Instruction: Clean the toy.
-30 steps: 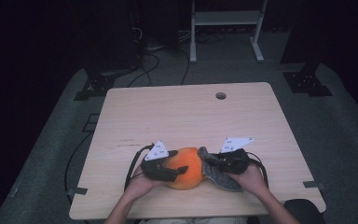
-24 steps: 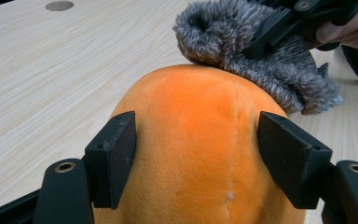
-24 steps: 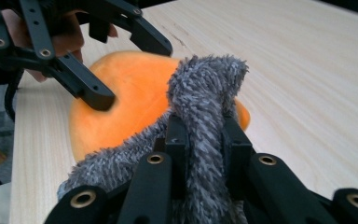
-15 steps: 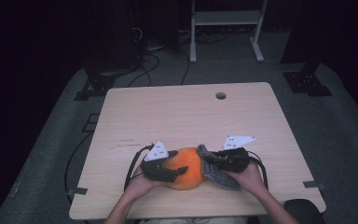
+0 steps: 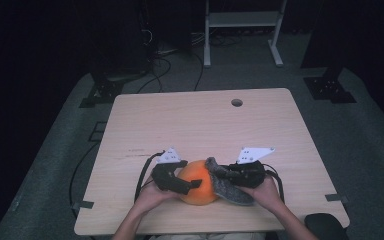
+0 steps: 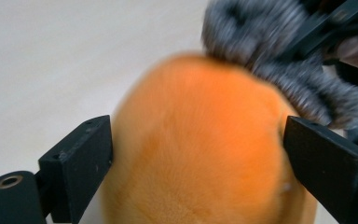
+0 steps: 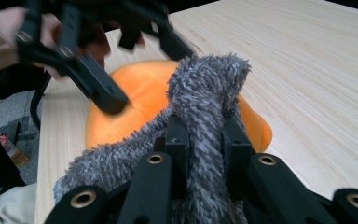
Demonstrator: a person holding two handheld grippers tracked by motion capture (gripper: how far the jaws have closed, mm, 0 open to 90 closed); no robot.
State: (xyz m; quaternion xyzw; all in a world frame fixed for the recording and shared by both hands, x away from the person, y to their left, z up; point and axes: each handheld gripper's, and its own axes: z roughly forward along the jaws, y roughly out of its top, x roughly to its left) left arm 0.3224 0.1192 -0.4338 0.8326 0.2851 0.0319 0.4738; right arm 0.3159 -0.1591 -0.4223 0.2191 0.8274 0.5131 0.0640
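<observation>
A round orange plush (image 5: 199, 186) rests on the wooden table (image 5: 205, 125) near its front edge. My left gripper (image 5: 190, 174) straddles the orange plush (image 6: 200, 149). Its jaws have just been opening and stand wide at the plush's two sides, with no clear squeeze on it. My right gripper (image 7: 205, 135) is shut on a grey fuzzy cloth (image 7: 205, 93), which it holds against the right side of the plush (image 7: 140, 98). In the high view the grey cloth (image 5: 230, 192) drapes below the right gripper (image 5: 215, 172). The left gripper (image 7: 144, 74) is seen across the plush.
A round cable hole (image 5: 236, 102) lies at the table's far side. The wide far half of the tabletop is bare wood. Cables trail from both grippers toward the front edge. A white stand (image 5: 240, 30) and dark equipment sit on the floor beyond.
The left gripper's jaws look a little wider around the orange plush. Both hands and the grey cloth have kept their places.
</observation>
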